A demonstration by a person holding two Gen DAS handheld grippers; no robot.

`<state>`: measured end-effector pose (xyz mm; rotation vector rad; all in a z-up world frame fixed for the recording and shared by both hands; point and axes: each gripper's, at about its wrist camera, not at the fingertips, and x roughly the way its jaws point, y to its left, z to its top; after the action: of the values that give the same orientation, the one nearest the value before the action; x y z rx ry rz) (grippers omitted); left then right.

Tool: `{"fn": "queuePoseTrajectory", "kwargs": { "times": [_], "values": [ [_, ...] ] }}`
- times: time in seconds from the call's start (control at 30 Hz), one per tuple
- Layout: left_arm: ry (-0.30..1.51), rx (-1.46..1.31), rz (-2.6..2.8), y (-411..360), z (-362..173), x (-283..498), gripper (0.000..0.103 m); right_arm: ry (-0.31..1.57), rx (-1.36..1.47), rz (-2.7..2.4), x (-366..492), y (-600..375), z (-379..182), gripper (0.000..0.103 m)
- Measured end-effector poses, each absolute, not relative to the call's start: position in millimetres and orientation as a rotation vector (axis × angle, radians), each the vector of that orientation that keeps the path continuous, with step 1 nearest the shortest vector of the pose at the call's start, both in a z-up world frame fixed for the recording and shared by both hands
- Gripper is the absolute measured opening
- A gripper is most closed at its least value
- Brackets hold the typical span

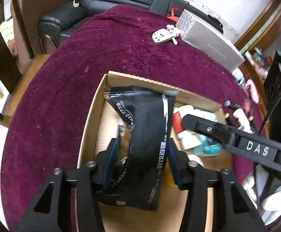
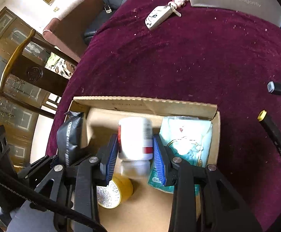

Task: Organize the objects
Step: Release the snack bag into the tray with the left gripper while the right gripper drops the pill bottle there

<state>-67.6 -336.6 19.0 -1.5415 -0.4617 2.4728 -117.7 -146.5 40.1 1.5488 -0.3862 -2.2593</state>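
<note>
My left gripper (image 1: 143, 160) pinches the black pouch (image 1: 148, 135) — soft, crinkly, light — over the cardboard box (image 1: 94, 119); my right gripper (image 2: 135, 152) clamps the white bottle (image 2: 135, 137) (rigid, slippery) mid-body.

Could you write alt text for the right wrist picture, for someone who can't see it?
The right gripper clasps a white bottle over a cardboard box on a maroon cloth; inside lie a yellow tape roll and a pale green packet.
</note>
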Motion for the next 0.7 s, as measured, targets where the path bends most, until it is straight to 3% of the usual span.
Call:
{"fn": "queuePoseTrajectory", "kwargs": {
  "times": [0.07,0.2,0.5,0.7],
  "values": [
    [-0.567,-1.524,2.442,-343.0,20.4,-67.8,0.05,-0.401,1.534,-2.262,-117.4,-145.8,42.8,0.043],
    [-0.747,-1.431,2.441,-359.3,36.4,-55.7,0.05,-0.424,1.48,-2.292,-113.6,-138.7,57.4,0.044],
    [-0.852,-1.16,2.358,-324.2,107.8,2.4,0.056,-0.471,1.31,-2.383,-69.8,-58.4,108.8,0.05],
    [-0.758,-1.069,2.262,-247.2,128.8,33.8,0.057,-0.526,1.304,-2.54,-36.8,45.1,112.9,0.056]
  ]
}}
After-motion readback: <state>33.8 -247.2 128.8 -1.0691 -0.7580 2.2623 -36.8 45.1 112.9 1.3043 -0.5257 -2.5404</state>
